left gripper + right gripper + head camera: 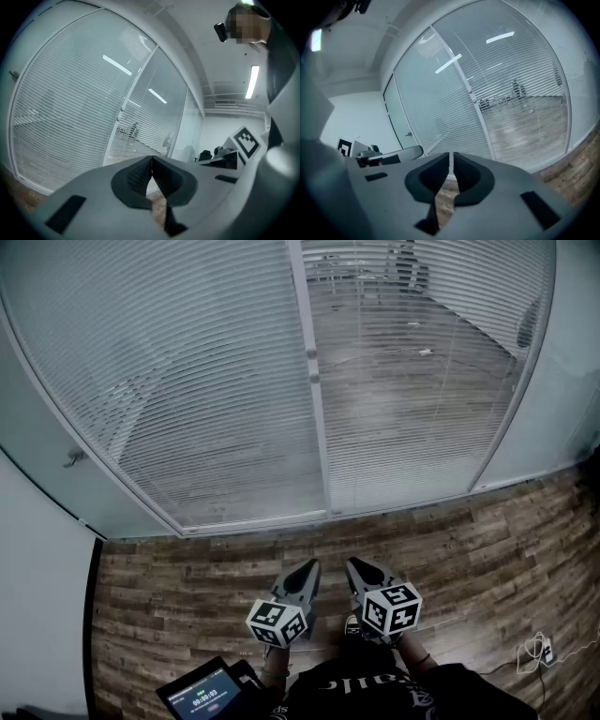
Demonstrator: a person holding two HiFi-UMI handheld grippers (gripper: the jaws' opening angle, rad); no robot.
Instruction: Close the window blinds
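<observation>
White slatted window blinds fill two glass panels ahead of me, a left panel (187,381) and a right panel (422,381). A white upright post (319,446) divides them and carries small knobs (313,354). Through the right panel's slats I can see the room beyond; the left panel looks more opaque. Both grippers are held low in front of my body, well short of the glass. My left gripper (304,568) is shut with nothing in it. My right gripper (359,567) is beside it, jaws together and empty. The blinds (70,108) also show in the left gripper view, and the blinds (520,93) in the right gripper view.
Wood-plank floor (187,577) runs up to the window's bottom rail (262,523). A glass door with a handle (73,457) stands at the left. A small screen device (202,695) sits by my left arm. A cable and plug (536,651) lie at the lower right.
</observation>
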